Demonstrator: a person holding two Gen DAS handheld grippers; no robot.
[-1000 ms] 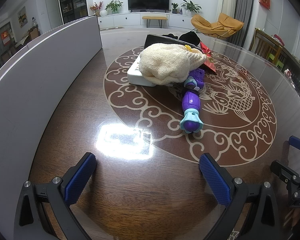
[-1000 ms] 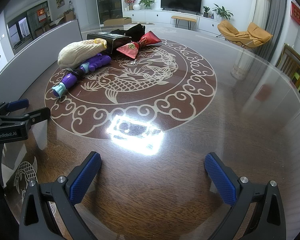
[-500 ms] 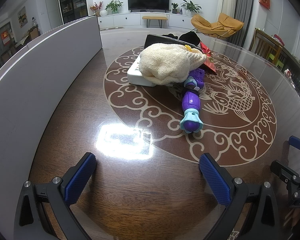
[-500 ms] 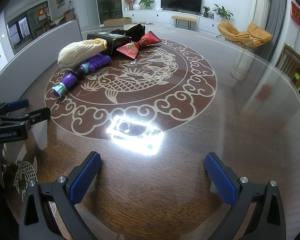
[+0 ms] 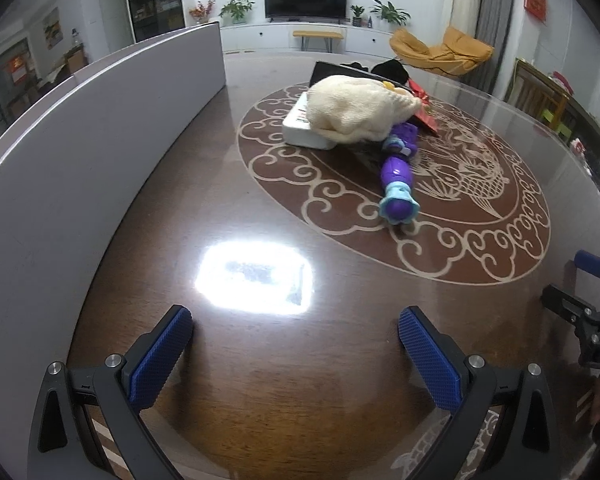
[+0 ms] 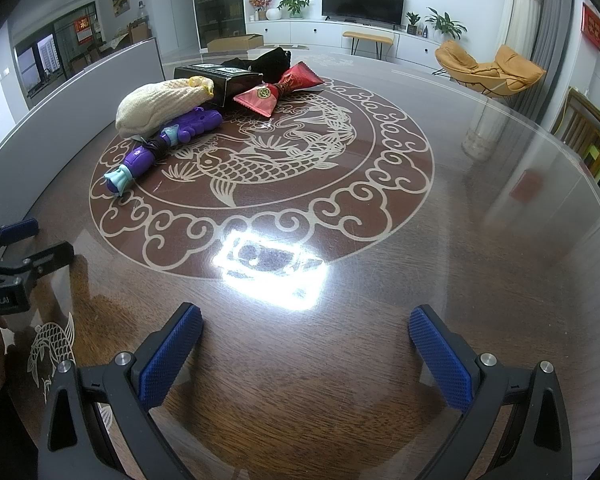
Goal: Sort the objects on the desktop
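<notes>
Left gripper point(image 5: 295, 330): held low over the wooden table point(image 5: 260, 380), fingers pointing toward the pile at the far side. Jaws spread wide, nothing between the blue pads point(image 5: 160, 356). A grey partition point(image 5: 80, 152) runs along its left side.

Right gripper point(image 6: 306, 338): also low and level over the table, jaws spread wide, empty. It sits to the right of the left gripper, and each one shows at the edge of the other's view.

Both grippers are well apart from the objects, over bare wood outside the carved fish medallion point(image 6: 260, 160).

Objects, all clustered at the medallion's far-left part:
- Cream knit pouch point(image 5: 356, 110), lying partly on a white box point(image 5: 304, 132) and touching the toy's far end.
- Purple toy point(image 5: 398, 176) with a light-blue flared end pointing toward the grippers; nearest item to both.
- Black box point(image 6: 220, 78) behind the pouch.
- Red packet point(image 6: 278, 88) just right of the black box, touching it or nearly so.
- Black cloth item point(image 6: 272, 60) behind the red packet.

A bright lamp reflection point(image 6: 272, 272) lies on the table between the right gripper and the medallion.
</notes>
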